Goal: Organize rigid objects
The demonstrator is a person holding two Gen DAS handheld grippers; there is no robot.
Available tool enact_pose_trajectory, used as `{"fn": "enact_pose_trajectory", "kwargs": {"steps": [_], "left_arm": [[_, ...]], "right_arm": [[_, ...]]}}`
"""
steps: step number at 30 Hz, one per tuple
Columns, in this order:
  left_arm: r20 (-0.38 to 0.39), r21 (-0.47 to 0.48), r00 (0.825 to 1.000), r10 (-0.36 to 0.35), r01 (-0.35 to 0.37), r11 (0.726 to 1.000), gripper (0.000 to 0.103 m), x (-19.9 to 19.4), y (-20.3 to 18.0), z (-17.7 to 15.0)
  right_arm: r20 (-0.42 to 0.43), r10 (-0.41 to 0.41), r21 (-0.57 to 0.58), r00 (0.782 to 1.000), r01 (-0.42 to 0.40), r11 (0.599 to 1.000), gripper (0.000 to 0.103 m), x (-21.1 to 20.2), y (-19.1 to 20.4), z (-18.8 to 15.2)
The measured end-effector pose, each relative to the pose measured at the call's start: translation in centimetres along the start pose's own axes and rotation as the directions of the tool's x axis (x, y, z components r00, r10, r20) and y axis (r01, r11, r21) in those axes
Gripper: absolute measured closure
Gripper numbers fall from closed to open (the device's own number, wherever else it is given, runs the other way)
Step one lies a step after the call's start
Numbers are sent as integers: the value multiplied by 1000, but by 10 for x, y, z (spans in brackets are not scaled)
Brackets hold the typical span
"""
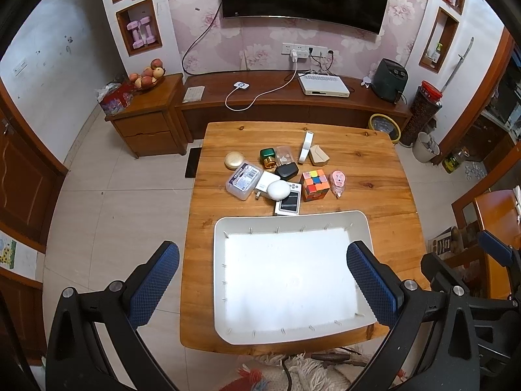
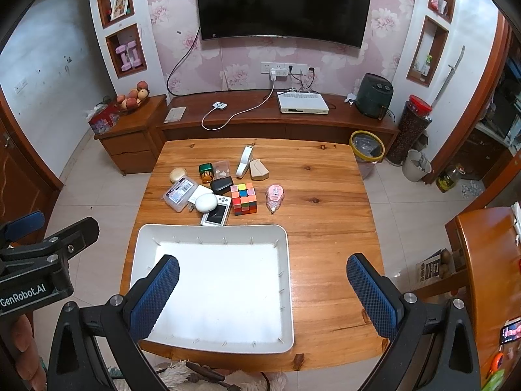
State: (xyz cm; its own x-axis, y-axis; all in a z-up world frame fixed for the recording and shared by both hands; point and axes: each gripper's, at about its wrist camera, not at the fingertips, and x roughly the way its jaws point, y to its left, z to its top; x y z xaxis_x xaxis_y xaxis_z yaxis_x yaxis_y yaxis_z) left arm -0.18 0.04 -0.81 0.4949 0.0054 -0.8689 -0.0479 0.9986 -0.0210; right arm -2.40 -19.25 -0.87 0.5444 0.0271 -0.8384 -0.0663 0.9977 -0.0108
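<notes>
white tray (image 1: 221, 234) empty; both grippers (image 1: 262, 280) (image 2: 262, 296) released, high above desk (image 2: 325, 195). risk: heaped clutter—grabbing cube (image 2: 243, 198) may nudge neighbours, slippery egg-shaped case (image 2: 205, 202) may roll.

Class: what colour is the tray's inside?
White; the tray shows best in the right wrist view.

A dark television (image 2: 285, 5) hangs on the flowered wall — the landmark here. Below it runs a low wooden cabinet (image 2: 280, 120) carrying a white set-top box (image 2: 302, 102) and, toward its right end, a dark air fryer (image 2: 373, 95). Left of the television, a fruit bowl (image 2: 132, 97) sits on a drawer unit (image 2: 130, 137).
</notes>
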Motion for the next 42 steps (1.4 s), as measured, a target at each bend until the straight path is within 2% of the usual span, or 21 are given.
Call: {"fn": "enact_pose_trajectory", "kwargs": {"steps": [19, 20, 22, 42], "left_arm": [[-3, 5, 1000, 2, -2, 1000, 1, 0, -1, -4], [-2, 8, 1000, 2, -2, 1000, 1, -2, 0, -17], [-3, 10, 1000, 3, -3, 1000, 1, -2, -1, -23], [-7, 6, 1000, 3, -3, 1000, 1, -2, 2, -20]], "right_arm": [[0, 4, -9, 1000, -4, 1000, 0, -4, 15, -10], [-1, 5, -8, 1000, -5, 1000, 0, -4, 15, -10], [-3, 7, -7, 1000, -7, 1000, 0, -3, 15, -10], [-6, 17, -13, 1000, -17, 1000, 0, -4, 23, -11]]}}
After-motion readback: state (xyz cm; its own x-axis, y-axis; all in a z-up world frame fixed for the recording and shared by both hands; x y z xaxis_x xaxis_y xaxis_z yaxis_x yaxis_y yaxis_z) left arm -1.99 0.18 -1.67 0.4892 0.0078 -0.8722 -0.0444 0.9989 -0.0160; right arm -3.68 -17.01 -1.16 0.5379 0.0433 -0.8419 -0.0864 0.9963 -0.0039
